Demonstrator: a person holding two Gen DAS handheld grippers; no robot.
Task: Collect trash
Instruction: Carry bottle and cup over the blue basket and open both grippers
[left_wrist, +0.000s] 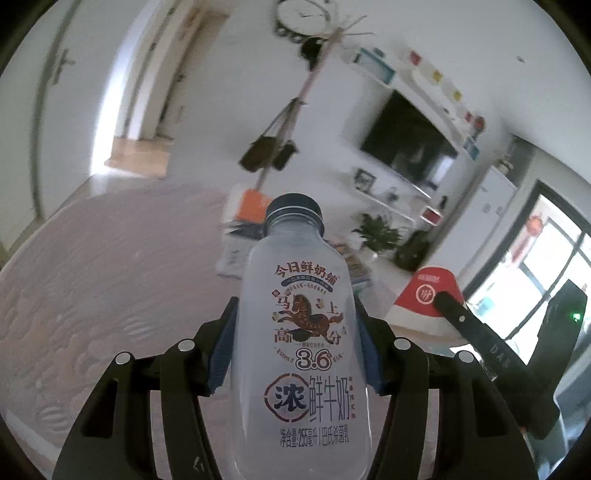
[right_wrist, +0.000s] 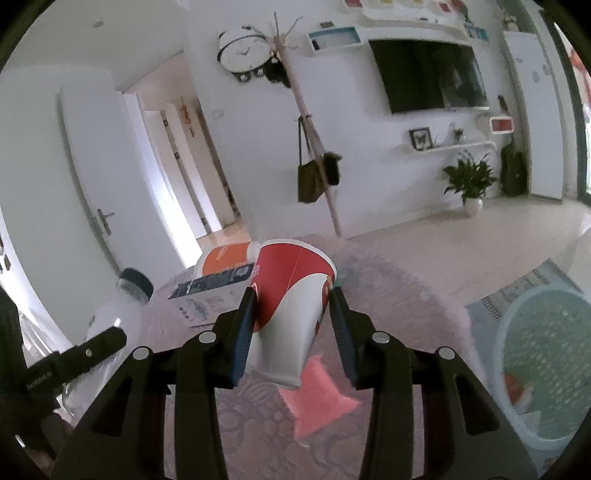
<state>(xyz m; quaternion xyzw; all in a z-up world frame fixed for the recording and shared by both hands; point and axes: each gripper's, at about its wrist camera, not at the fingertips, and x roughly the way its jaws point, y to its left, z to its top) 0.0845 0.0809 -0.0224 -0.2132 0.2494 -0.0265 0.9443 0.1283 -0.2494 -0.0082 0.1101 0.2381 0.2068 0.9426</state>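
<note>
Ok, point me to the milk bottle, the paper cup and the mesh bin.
milk bottle (left_wrist: 301, 354): left wrist view, on its printed label.
paper cup (right_wrist: 291, 295): right wrist view, on its red and white side.
mesh bin (right_wrist: 554, 332): right wrist view, on its inner wall.

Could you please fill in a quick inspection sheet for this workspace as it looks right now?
Surface: round table with a pinkish patterned cover.
Job's things: milk bottle, capped, looks empty; red and white paper cup; pale basket beside the table with some items inside.
Clutter: cardboard box with an orange tub on it; pink paper on the table.
Grippers: left gripper shut on the milk bottle; right gripper shut on the paper cup, squeezing it.
Cables: nothing seen.
Surroundings: wall clock, coat stand with bags, television, potted plant, doors.
</note>
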